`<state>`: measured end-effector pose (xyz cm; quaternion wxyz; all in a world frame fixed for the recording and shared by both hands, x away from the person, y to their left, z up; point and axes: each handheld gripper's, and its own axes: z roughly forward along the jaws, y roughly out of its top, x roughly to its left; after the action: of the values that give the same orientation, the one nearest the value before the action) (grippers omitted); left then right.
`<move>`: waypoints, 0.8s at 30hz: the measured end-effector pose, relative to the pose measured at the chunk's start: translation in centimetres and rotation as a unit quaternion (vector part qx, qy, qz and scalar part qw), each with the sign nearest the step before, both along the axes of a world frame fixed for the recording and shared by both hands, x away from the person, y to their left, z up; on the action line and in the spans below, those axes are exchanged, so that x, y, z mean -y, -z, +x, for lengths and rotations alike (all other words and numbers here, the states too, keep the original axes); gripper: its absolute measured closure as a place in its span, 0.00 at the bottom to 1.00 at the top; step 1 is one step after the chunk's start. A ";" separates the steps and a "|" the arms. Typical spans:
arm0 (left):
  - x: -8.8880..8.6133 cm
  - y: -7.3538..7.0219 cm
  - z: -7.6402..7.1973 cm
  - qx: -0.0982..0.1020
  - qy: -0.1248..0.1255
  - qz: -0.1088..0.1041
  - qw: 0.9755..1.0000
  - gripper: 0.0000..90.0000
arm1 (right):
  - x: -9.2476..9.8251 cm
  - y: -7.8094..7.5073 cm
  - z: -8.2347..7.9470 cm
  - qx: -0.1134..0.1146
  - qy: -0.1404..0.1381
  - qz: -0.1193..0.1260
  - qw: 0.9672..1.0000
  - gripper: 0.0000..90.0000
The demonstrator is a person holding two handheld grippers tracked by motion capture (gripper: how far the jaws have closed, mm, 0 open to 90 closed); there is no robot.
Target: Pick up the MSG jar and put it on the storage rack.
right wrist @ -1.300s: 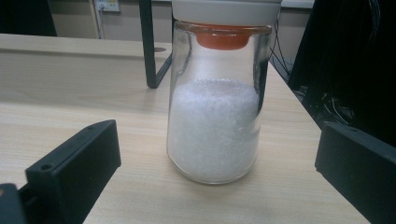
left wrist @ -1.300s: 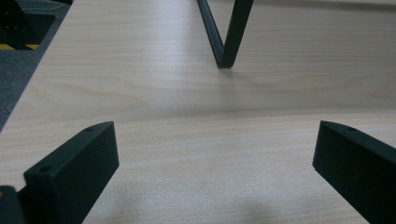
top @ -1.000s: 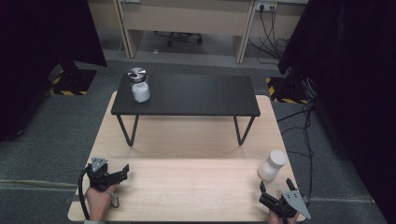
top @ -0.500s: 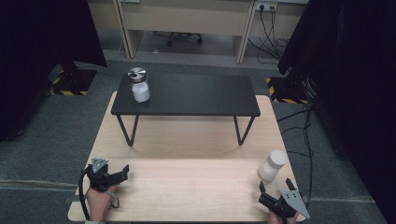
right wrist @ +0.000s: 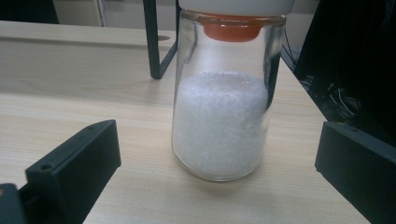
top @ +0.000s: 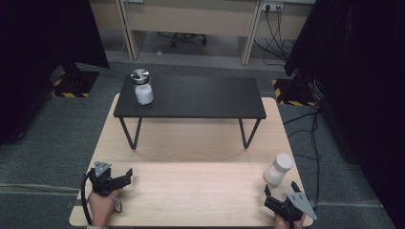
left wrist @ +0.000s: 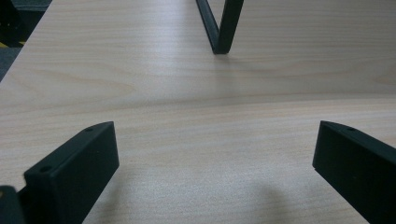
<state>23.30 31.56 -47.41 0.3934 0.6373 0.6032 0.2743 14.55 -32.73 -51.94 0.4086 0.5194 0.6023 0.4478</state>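
Right hand-held gripper (top: 278,202): near right corner of the worktop (top: 191,191); jaws spread wide, nothing between them, aimed at the jar.
Left hand-held gripper (top: 117,180): near left corner, low over bare wood; jaws spread, empty.
Near jar (right wrist: 227,88): glass, upright, white cap, orange insert under the cap, about half full of white granules; stands just beyond the right jaws, close to the right edge of the worktop.
Far jar (top: 142,88): similar glass jar with a metal lid, on the left end of the black side table (top: 200,98), well apart from both grippers.
Risk 1: jar sits close to the right edge; a jaw tip nudging it off-centre could push it toward the edge or tip it.
Risk 2: glass wall is smooth and rounded; a grip low on the curved base may slip.
Risk 3: cap seating cannot be judged; a tipped jar might shed granules.
Risk 4: closing high on the cap could lever the jar over.
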 end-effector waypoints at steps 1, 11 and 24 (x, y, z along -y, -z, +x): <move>0.0 0.0 0.0 0.000 0.001 0.000 1.000 0.00 | 0.2 -0.1 0.0 -0.003 -0.003 0.004 1.000 0.00; 0.0 0.0 0.0 0.002 0.001 0.000 1.000 0.00 | 0.8 -1.6 -0.1 -0.002 -0.008 0.009 1.000 0.00; 0.0 0.0 0.0 0.001 0.000 0.001 1.000 0.00 | 1.8 -3.2 0.8 0.016 -0.032 0.015 0.999 0.00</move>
<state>23.26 31.51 -47.45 0.3931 0.6374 0.6027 0.2757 15.32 -34.51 -48.76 0.3955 0.4992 0.6050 0.4779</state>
